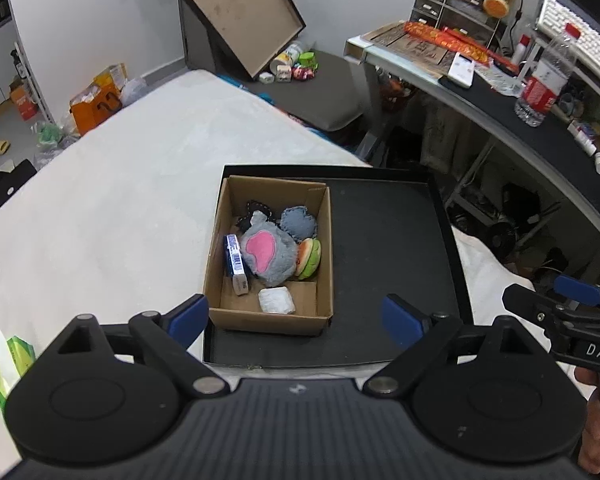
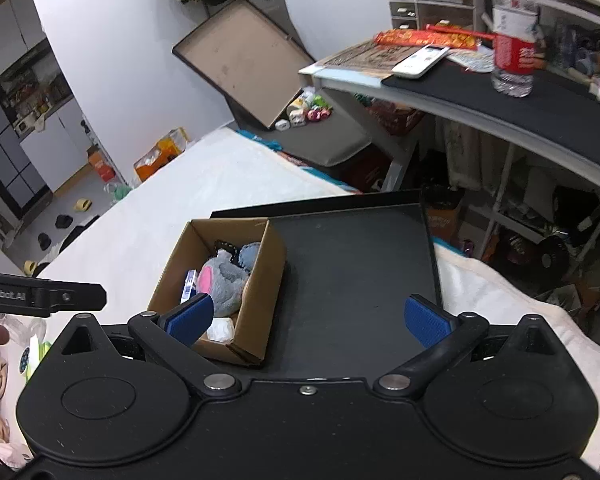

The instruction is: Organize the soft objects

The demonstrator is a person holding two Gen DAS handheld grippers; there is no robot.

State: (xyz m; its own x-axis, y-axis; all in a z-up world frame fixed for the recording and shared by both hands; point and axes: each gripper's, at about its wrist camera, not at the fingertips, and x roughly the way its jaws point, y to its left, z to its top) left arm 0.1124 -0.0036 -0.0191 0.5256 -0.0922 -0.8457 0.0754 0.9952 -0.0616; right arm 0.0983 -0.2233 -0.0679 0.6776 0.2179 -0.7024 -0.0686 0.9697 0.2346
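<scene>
A brown cardboard box (image 1: 224,256) (image 2: 256,300) stands in the left part of a shallow black tray (image 1: 388,260) (image 2: 352,272) on a white bed. Inside the box lie a grey plush with a pink patch (image 1: 266,254) (image 2: 226,280), a burger-shaped soft toy (image 1: 310,258), a blue denim cushion (image 1: 298,222), a blue and white pack (image 1: 234,262) and a white wad (image 1: 277,301). My left gripper (image 1: 296,320) hangs open above the box's near edge, holding nothing. My right gripper (image 2: 308,318) is open over the tray and holds nothing.
The white bed (image 1: 120,184) stretches to the left. A desk (image 1: 500,108) with a water bottle (image 1: 544,80) and a keyboard stands at the right. A green tissue pack (image 1: 12,360) lies at the bed's near left. Clutter covers the floor beyond.
</scene>
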